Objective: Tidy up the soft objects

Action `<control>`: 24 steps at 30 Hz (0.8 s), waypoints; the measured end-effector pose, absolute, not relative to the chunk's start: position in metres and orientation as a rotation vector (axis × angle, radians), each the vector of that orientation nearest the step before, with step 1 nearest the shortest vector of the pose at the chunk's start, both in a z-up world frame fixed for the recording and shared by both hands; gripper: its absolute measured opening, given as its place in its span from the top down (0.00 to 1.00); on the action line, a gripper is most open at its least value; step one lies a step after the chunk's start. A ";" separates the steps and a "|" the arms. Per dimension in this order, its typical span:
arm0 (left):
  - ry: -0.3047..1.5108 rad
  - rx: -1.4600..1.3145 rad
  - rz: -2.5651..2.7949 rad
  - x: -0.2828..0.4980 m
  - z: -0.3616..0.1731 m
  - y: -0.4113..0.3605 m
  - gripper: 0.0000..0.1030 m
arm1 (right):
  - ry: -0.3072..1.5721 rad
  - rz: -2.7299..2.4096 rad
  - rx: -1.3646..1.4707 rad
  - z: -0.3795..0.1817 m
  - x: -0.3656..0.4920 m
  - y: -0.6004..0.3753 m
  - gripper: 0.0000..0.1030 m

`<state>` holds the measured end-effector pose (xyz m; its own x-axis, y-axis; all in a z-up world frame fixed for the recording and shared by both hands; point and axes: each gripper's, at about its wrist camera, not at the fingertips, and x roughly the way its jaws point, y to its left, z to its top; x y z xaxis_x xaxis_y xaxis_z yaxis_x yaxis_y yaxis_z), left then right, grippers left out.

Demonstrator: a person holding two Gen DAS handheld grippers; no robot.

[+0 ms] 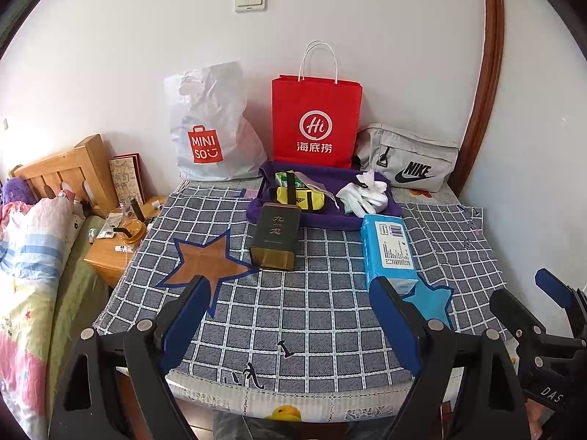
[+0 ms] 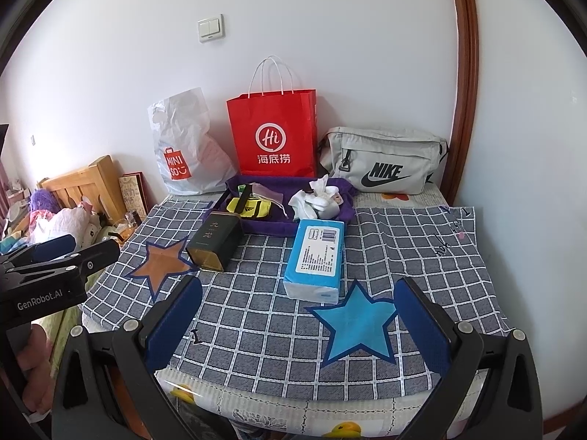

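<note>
- white wall fills the upper half of both views, and below it a blue-grey checked cloth [image 2: 403, 242] covers the table.
- along the wall i see a white plastic miniso bag [image 2: 183, 154] at centre left, a red paper hi bag with white handles [image 2: 273, 135] at centre, and a grey nike waist pouch [image 2: 381, 161] at centre right.
- just below the red bag lies a purple fabric tray [image 2: 348, 190]; in it are a yellow-and-black folded pouch [image 2: 253, 207] on the left and a bundle of white gloves [image 2: 319, 201] on the right.
- a dark rectangular tea tin [image 2: 214, 244] lies touching the tray's lower left edge, beside a brown star patch [image 2: 161, 264].
- a blue soft pack of tissues [image 2: 315, 256] lies at centre, just above a blue star patch [image 2: 357, 324].
- my left gripper [image 1: 293, 311] hangs at the bottom of its frame, spread wide, holding nothing.
- my right gripper [image 2: 299, 315] sits low too, spread wide and empty, its fingers either side of the blue star.
</note>
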<state>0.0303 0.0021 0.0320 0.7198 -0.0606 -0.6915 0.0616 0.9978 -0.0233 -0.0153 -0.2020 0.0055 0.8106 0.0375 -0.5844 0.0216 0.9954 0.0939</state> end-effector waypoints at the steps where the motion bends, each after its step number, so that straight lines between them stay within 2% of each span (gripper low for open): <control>1: 0.765 0.001 -0.068 0.030 0.032 0.002 0.15 | 0.625 0.007 0.098 0.006 -0.016 -0.202 0.00; 24: 0.766 0.004 -0.068 0.030 0.032 0.002 0.15 | 0.623 0.009 0.097 0.007 -0.017 -0.203 0.00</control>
<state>0.0297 0.0024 0.0321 0.7189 -0.0598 -0.6925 0.0627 0.9978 -0.0211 -0.0165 -0.2032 0.0069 0.8122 0.0381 -0.5822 0.0204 0.9954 0.0937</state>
